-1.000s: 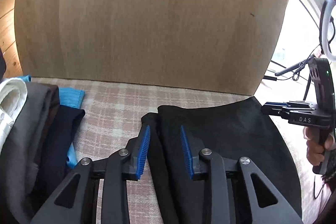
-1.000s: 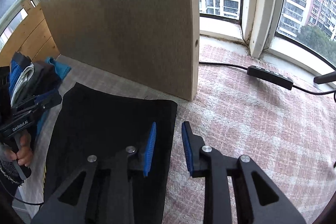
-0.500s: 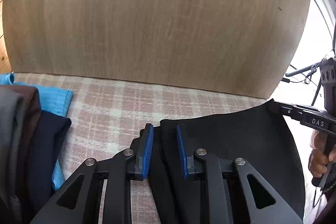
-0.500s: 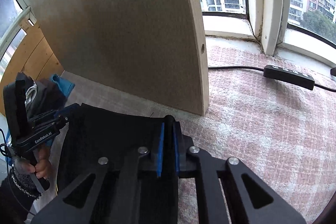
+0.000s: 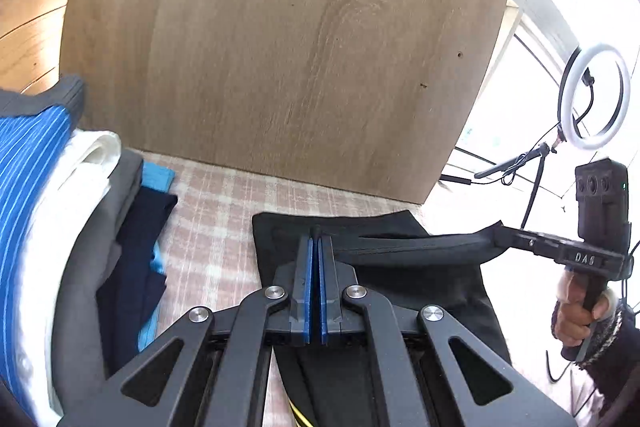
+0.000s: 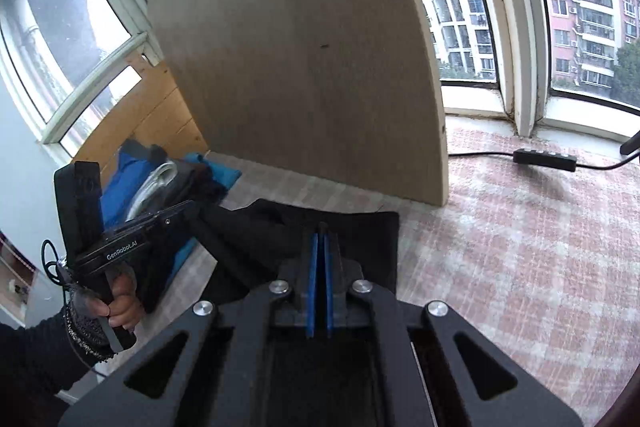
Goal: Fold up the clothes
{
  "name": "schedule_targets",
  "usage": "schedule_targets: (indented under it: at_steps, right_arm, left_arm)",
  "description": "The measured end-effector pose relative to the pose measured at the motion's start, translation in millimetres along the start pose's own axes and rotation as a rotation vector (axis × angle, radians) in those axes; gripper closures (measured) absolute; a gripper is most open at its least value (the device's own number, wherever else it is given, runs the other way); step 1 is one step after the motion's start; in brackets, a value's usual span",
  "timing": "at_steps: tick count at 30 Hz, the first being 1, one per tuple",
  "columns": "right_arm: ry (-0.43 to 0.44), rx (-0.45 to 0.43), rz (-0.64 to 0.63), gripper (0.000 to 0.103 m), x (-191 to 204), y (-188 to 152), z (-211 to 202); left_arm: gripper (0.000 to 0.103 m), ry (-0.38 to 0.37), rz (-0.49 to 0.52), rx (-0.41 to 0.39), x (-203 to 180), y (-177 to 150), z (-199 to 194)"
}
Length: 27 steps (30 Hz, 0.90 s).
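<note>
In the left wrist view, a black garment [image 5: 400,291] lies on the checked surface [image 5: 224,211]; the left tool [image 5: 319,247] is clamped on its lifted top edge. In the right wrist view, the right tool [image 6: 321,243] pinches the same edge, stretched sideways between both

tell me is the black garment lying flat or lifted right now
Partly lifted. Both the left gripper and right gripper are shut on the black garment, whose near edge stretches taut between them above the checked cloth.
</note>
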State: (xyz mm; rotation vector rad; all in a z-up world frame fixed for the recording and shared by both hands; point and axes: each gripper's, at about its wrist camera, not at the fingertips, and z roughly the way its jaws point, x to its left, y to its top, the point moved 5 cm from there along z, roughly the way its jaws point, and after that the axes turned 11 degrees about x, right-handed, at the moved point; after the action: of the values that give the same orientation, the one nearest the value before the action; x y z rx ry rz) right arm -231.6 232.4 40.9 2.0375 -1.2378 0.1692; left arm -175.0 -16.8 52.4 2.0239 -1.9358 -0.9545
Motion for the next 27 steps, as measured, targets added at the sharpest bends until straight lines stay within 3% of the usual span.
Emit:
schedule_targets:
  at_steps: [1, 4, 10, 15, 17, 21, 24, 27]
  right_arm:
    - [0.009, 0.014, -0.015, 0.1, 9, -7, 4]
    - [-0.012, 0.026, -0.044, 0.1, 24, -11, 20]
    - [-0.192, 0.022, 0.024, 0.1, -9, 29, 78]
    - [-0.296, 0.12, 0.023, 0.1, -32, 45, 122]
    - [-0.32, 0.159, 0.018, 0.096, -34, 43, 127]
    - [-0.249, 0.093, 0.109, 0.08, -38, 38, 88]
    - [-0.159, 0.054, 0.141, 0.08, -31, 28, 40]
    - [-0.093, 0.018, 0.121, 0.08, -10, 9, -16]
  left_arm:
    - [0.101, -0.011, -0.008, -0.006, 0, -5, -11]
    - [0.101, 0.046, 0.049, -0.019, -4, -6, -10]
    - [0.101, 0.157, 0.035, 0.047, 19, 13, 54]
    - [0.1, 0.202, -0.001, 0.132, 35, 24, 90]
    - [0.096, 0.185, -0.023, 0.111, 34, 23, 70]
    - [0.096, 0.128, -0.024, 0.066, 25, 6, 2]
    - [0.096, 0.01, -0.033, 0.121, 18, -33, -49]
    - [0.096, -0.027, -0.042, 0.199, 15, -87, -94]
